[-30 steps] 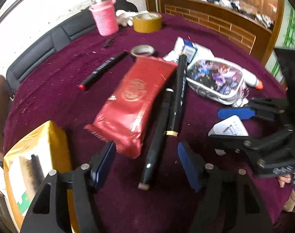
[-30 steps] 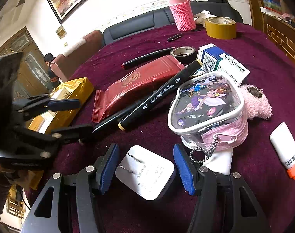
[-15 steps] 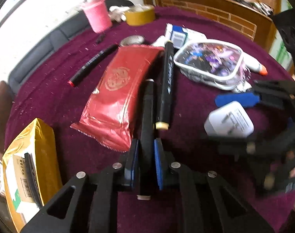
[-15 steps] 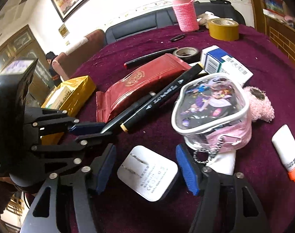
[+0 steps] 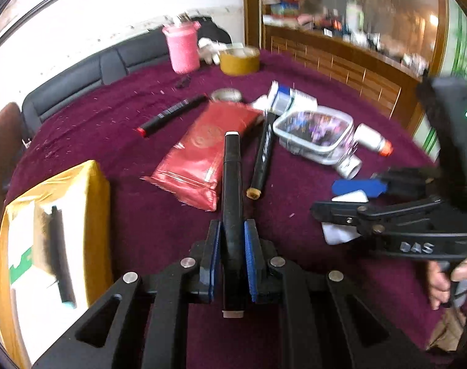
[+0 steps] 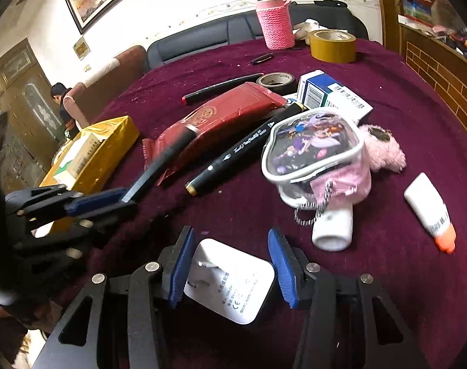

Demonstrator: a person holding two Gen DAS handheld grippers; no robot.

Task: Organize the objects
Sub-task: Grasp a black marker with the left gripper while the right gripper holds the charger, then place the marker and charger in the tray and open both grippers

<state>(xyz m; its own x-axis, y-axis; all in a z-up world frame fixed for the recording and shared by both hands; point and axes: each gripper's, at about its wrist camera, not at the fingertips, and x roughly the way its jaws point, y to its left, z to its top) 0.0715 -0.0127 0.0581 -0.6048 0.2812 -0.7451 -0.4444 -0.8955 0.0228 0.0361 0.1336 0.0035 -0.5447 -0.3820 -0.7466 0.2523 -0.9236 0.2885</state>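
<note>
Left wrist: left tool (image 5: 232, 240), earlier open, now clenches black marker (image 5: 232, 190); right tool (image 6: 230, 264) closing around charger (image 6: 230, 279).

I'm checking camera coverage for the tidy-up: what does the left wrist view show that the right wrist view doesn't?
Left wrist only: the black marker clamped in the left gripper, endwise. Right wrist only: the fluffy pink pouch and the white charger between the closing right gripper. Both: the red packet, yellow box and cartoon case.
</note>
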